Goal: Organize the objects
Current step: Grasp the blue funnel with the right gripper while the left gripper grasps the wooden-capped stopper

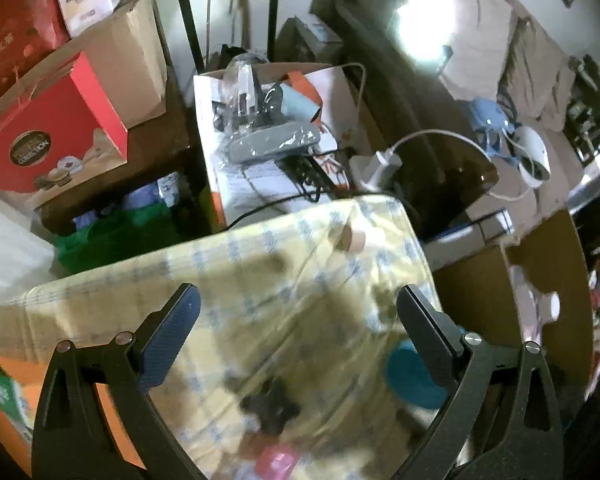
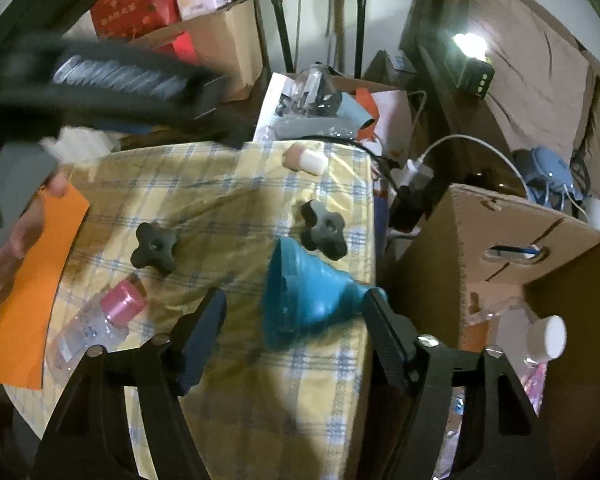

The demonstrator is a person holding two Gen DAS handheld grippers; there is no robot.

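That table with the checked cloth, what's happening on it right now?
A person is tidying small items off the checked tablecloth with a handheld gripper in each hand. The right gripper has its jaws around a blue funnel, with one finger against the spout and the other apart from it, so it is not clamped. The left gripper hovers open and empty. Two black star knobs, a pink-capped clear bottle and a small cork-like stopper lie on the cloth. A cardboard box stands beside the table.

Checked tablecloth [image 2: 236,200] glossy plastic-covered; funnel [image 2: 304,292] matt blue rubbery; box [image 2: 460,248] cardboard
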